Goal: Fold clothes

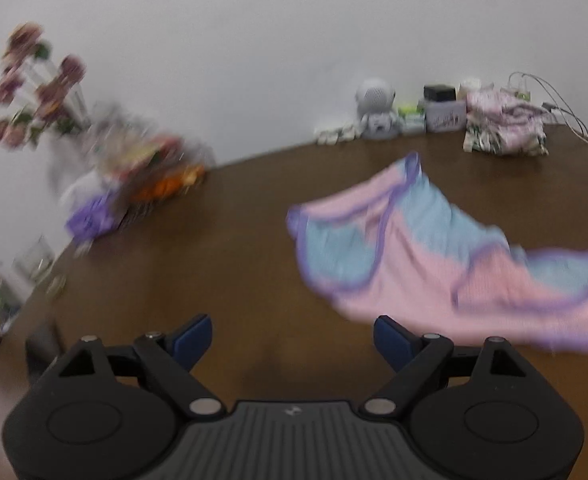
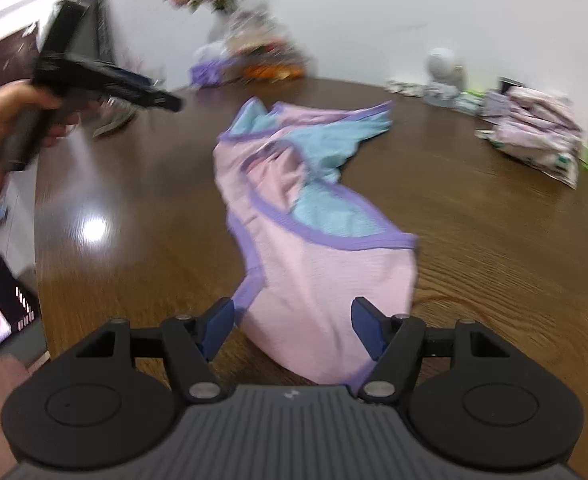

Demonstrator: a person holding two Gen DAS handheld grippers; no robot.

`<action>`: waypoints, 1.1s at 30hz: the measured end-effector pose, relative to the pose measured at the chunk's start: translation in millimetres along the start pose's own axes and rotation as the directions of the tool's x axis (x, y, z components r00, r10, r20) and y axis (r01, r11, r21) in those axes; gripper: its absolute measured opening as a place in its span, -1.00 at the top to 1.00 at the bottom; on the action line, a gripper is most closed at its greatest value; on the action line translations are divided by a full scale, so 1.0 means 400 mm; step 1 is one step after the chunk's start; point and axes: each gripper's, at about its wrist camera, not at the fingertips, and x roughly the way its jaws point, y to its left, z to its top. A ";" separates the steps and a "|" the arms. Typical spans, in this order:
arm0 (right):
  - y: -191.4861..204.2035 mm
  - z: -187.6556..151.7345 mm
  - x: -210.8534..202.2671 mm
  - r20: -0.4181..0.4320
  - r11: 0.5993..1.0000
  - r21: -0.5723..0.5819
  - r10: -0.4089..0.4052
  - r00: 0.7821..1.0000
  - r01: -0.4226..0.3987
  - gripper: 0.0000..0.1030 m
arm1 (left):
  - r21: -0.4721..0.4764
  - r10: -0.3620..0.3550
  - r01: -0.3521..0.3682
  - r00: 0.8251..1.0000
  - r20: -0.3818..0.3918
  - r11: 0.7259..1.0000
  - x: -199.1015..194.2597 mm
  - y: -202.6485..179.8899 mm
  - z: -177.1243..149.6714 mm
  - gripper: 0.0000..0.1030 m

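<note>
Both claws stand open and empty: the right claw (image 2: 292, 326) has the near pink hem between its jaws, untouched; the left claw (image 1: 293, 340) hangs over bare desk (image 1: 214, 272). The top (image 2: 305, 216) lies crumpled mid-desk, light and limp; best pinched at its purple-trimmed edges.

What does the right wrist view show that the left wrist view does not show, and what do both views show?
Only the right wrist view: the left gripper from outside, held in a hand, and a lit screen beside the table edge. The garment's near end lies between the open right gripper fingers.

Only the left wrist view: the open left gripper over bare table, and cables at the far right.

Both: the pink and blue garment, the folded pile, the flowers.
</note>
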 end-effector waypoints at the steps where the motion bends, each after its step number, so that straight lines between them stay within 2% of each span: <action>1: 0.006 0.001 0.010 -0.014 1.000 -0.020 0.003 1.000 -0.003 -0.24 | -0.003 -0.002 0.002 1.000 0.002 1.000 -0.030 -0.002 -0.028 -0.70; 3: 0.019 0.002 0.021 -0.036 0.998 -0.064 0.006 0.999 -0.009 -0.03 | -0.007 -0.011 0.011 1.000 0.014 1.000 -0.081 -0.007 -0.073 -0.70; 5: 0.026 0.011 0.021 -0.045 0.996 -0.088 0.023 0.999 -0.027 0.88 | -0.021 -0.034 0.035 0.999 0.020 0.999 -0.116 -0.015 -0.104 -0.71; 8: 0.000 0.038 0.019 -0.036 0.997 0.009 0.083 0.996 -0.083 0.88 | -0.019 -0.101 0.102 0.994 0.028 0.995 -0.128 -0.049 -0.117 -0.71; 11: -0.085 0.078 -0.010 0.068 0.970 0.202 0.125 0.990 -0.136 0.88 | 0.009 -0.177 0.177 0.983 0.042 0.984 -0.129 -0.097 -0.113 -0.71; 14: -0.197 0.112 -0.054 0.208 0.885 0.411 0.143 0.968 -0.219 0.88 | 0.063 -0.264 0.260 0.963 0.057 0.964 -0.122 -0.160 -0.090 -0.71; 19: -0.307 0.102 -0.058 0.282 0.745 0.600 0.144 0.948 -0.292 0.88 | 0.117 -0.389 0.380 0.920 0.057 0.917 -0.095 -0.268 -0.053 -0.69; 22: -0.320 0.081 -0.046 0.317 0.680 0.647 0.172 0.933 -0.345 0.88 | 0.088 -0.456 0.451 0.888 0.059 0.888 -0.076 -0.329 -0.022 -0.65; 25: -0.311 0.072 -0.044 0.344 0.654 0.652 0.195 0.918 -0.383 0.88 | 0.034 -0.512 0.511 0.857 0.064 0.859 -0.051 -0.378 0.012 -0.38; 27: -0.303 0.069 -0.046 0.356 0.650 0.646 0.207 0.911 -0.400 0.88 | -0.010 -0.485 0.487 0.871 0.080 0.873 -0.032 -0.393 0.033 -0.24; 29: -0.294 0.066 -0.050 0.364 0.647 0.640 0.219 0.905 -0.414 0.88 | -0.050 -0.460 0.465 0.883 0.094 0.884 -0.013 -0.403 0.054 -0.22; 31: -0.283 0.065 -0.054 0.368 0.648 0.632 0.232 0.900 -0.426 0.88 | -0.058 -0.441 0.447 0.893 0.094 0.893 0.001 -0.414 0.065 -0.22; 33: -0.271 0.065 -0.061 0.371 0.651 0.620 0.248 0.895 -0.438 0.88 | -0.040 -0.396 0.402 0.913 0.101 0.915 0.016 -0.425 0.075 -0.09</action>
